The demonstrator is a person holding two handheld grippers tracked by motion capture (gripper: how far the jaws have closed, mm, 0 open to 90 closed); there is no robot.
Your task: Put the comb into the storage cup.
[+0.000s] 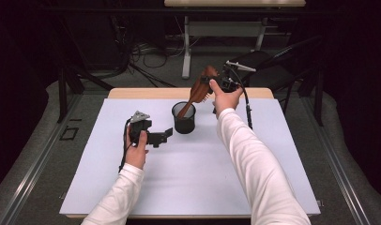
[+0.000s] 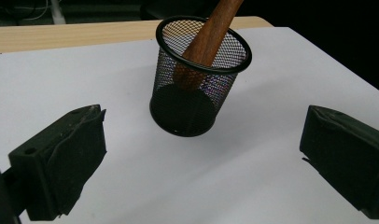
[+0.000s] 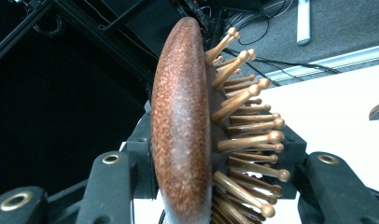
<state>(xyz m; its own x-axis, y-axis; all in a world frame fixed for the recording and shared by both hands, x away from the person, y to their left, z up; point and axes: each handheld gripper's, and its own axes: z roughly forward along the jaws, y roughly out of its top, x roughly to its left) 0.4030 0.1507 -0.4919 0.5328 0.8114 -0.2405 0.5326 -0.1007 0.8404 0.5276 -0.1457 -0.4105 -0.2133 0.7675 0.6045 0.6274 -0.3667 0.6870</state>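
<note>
The right claw grips the hairbrush head; lower it straight, handle into the mesh cup near the table's far edge. The left claw waits open.

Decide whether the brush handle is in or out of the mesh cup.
In. The brush handle slants down past the mesh cup rim; the right gripper clamps its head.

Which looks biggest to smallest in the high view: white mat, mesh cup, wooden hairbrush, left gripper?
1. White mat, by far the largest.
2. Wooden hairbrush, longest of the rest; its handle end is sunk in the cup and the right gripper covers part of its head.
3. Left gripper and mesh cup look alike; unranked.
</note>
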